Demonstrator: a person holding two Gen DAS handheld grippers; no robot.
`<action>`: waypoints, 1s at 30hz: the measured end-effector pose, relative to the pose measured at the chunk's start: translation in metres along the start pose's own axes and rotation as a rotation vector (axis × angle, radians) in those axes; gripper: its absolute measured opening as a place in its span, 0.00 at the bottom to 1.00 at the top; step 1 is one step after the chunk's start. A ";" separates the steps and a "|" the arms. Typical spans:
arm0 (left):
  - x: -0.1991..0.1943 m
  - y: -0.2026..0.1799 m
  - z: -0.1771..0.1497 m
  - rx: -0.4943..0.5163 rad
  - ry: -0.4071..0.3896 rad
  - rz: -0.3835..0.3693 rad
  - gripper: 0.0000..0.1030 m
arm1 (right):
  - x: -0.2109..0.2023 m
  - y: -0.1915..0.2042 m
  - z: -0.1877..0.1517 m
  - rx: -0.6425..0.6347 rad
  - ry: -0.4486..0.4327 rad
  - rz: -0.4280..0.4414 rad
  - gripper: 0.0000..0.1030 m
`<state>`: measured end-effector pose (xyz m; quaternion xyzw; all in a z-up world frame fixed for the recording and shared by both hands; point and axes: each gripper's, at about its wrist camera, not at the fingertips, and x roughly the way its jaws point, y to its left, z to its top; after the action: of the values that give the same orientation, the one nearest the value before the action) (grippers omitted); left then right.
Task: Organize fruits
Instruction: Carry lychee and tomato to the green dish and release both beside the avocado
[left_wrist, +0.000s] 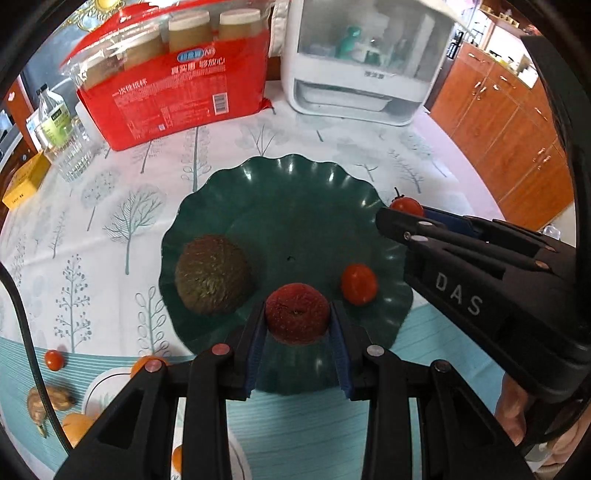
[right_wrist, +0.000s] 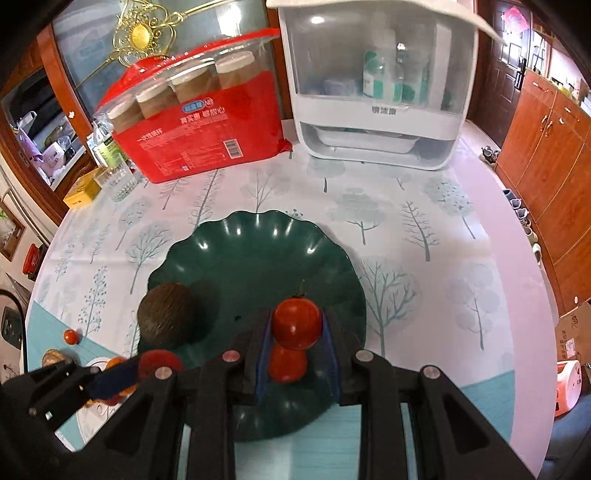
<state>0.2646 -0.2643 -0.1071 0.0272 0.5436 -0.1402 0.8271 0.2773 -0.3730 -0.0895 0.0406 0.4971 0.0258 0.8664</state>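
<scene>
1. Kitchen cabinets ring your desk (right_wrist: 424, 229), which wears a tree-print cloth; the green plate (left_wrist: 295, 192) sits at its middle as the collecting spot.
2. Your left claw (left_wrist: 298, 347) is clenched on a dark red apple (left_wrist: 297, 317), held over the plate's near edge.
3. Your right claw (right_wrist: 297, 350) is clamped on a stemmed tomato (right_wrist: 297, 323), held over the plate's right side.
4. Already on the plate: a fuzzy brown fruit (left_wrist: 212, 275) at the left and a second tomato (left_wrist: 358, 284) at the right, well apart. In the right wrist view that second tomato shows just below the held one; I cannot tell whether they touch.
5. By my judgement you are about midway: two fruits are down, two are carried and not yet released.
6. Left to gather, off the plate on the near-left desk: a small tomato (left_wrist: 53, 360), some orange fruits (left_wrist: 75, 426) partly hidden by the claw, and a brown nut-like piece (left_wrist: 50, 400).
7. Behind the plate stand a red cup pack (left_wrist: 177, 81) and a white cabinet (left_wrist: 362, 62) holding bottles; neither concerns the fruit.
</scene>
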 end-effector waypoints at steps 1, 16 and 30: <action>0.005 0.000 0.001 -0.005 0.005 0.005 0.31 | 0.005 -0.001 0.001 -0.001 0.008 0.001 0.25; 0.048 0.014 0.011 -0.050 0.072 0.013 0.31 | 0.062 0.001 0.006 0.015 0.094 0.034 0.25; 0.054 0.003 0.011 -0.011 0.077 0.005 0.63 | 0.079 0.000 0.005 0.037 0.138 0.041 0.39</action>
<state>0.2955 -0.2746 -0.1517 0.0293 0.5757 -0.1340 0.8061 0.3216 -0.3660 -0.1548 0.0649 0.5550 0.0369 0.8285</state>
